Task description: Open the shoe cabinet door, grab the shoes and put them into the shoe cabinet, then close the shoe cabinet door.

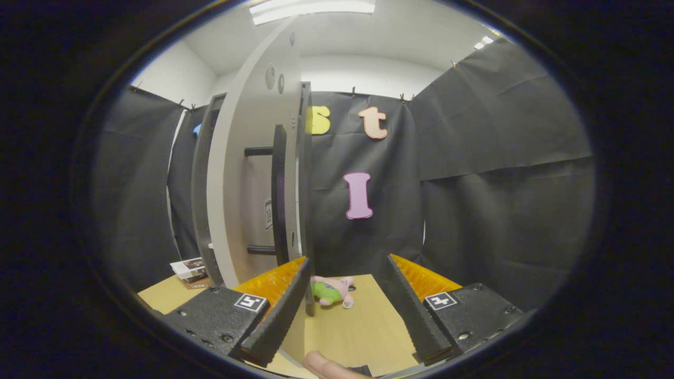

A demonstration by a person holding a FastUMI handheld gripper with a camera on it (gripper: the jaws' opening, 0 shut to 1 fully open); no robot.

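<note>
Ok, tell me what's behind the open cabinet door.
Past the cabinet door, a small stack of boxes lies on the table. The door hides the cabinet's inside. The open gripper has its fingers apart, a plush toy beyond them.

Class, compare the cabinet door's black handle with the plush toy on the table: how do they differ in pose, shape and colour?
The handle stands upright, fixed to the open cabinet door; the plush toy lies loose on the table. The handle is a straight black bar; the toy is soft, rounded, pink and green. Both sit beyond the open, empty gripper.
</note>
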